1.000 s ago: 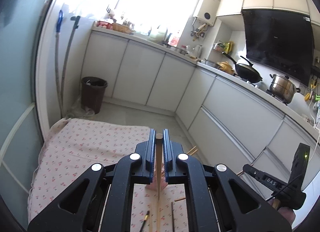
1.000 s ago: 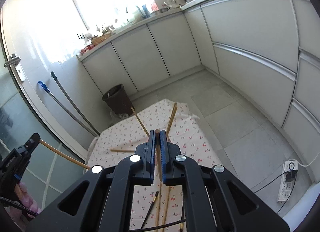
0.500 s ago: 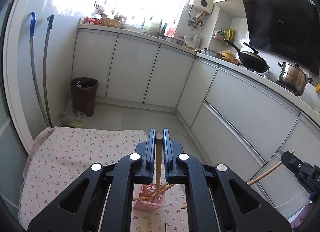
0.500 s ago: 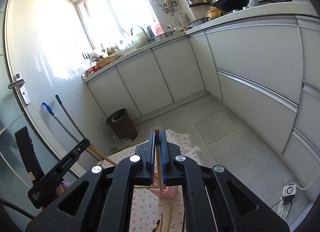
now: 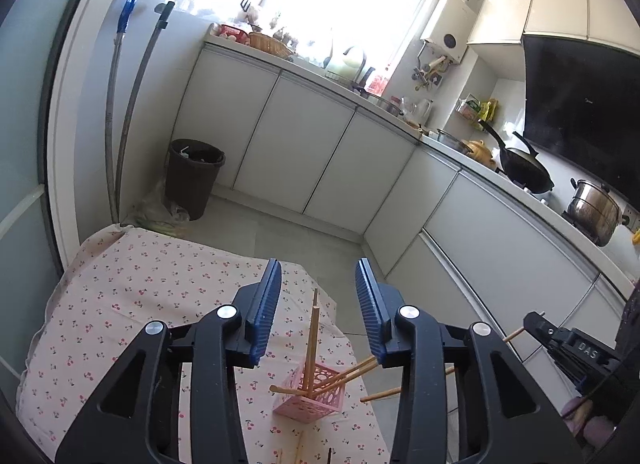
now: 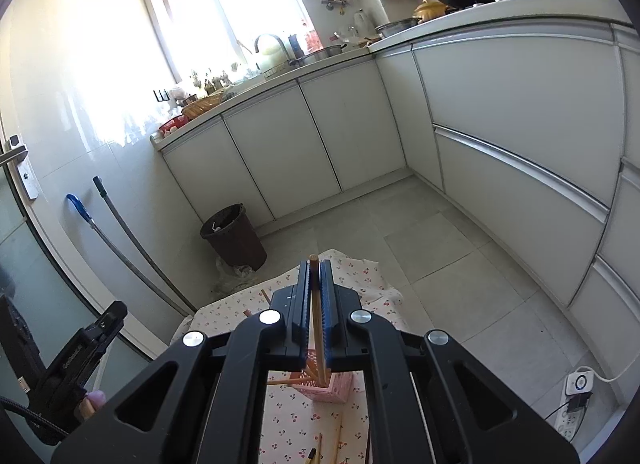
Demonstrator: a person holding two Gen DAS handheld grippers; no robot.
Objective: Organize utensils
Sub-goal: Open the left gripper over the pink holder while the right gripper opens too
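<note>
Pale wooden chopsticks (image 5: 310, 348) stand in a pink perforated basket (image 5: 310, 396), probably plastic, on matt cherry-print cloth (image 5: 132, 296); glossy white cabinets (image 5: 304, 152) at upper centre, steel pot (image 5: 596, 210) at right.

Both grippers are matte black plastic with angular arms pierced by triangular cut-outs, each joint marked by a round silver screw head. The left gripper (image 5: 318, 306) has blue ribbed pads (image 5: 265, 310) lining its fingers, and the right gripper (image 6: 316, 284) carries the same blue lining. White lettering is printed on the black body of each, and a black cable (image 6: 24, 420) trails from the left one.
</note>
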